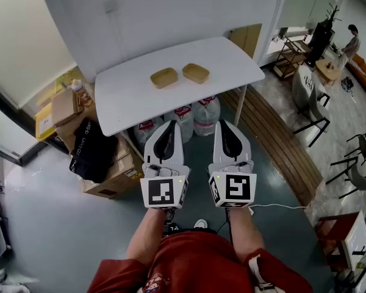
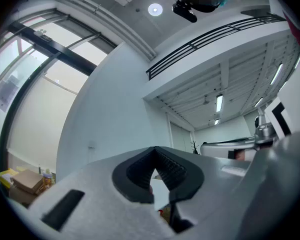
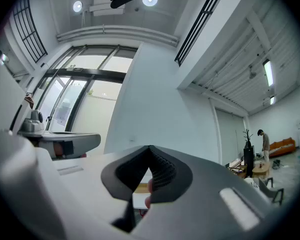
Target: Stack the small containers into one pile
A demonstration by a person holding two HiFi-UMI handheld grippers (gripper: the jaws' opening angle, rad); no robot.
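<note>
Two small tan containers lie side by side on the white table [image 1: 134, 96] in the head view: one on the left [image 1: 164, 77], one on the right [image 1: 196, 73], both empty and apart. My left gripper [image 1: 170, 125] and right gripper [image 1: 226, 124] are held well short of the table's near edge, side by side, both shut with nothing between the jaws. In the left gripper view the gripper [image 2: 154, 151] aims slightly upward at the wall; the right gripper [image 3: 150, 150] does the same, with a sliver of a tan container [image 3: 141, 188] showing through its jaw gap.
Under the table stand several water jugs [image 1: 206, 116]. Cardboard boxes [image 1: 113, 173] and a black bag [image 1: 91, 148] sit at the left. A wooden bench [image 1: 274, 145] runs along the right. Chairs [image 1: 354, 163] and a person [image 1: 352, 41] are far right.
</note>
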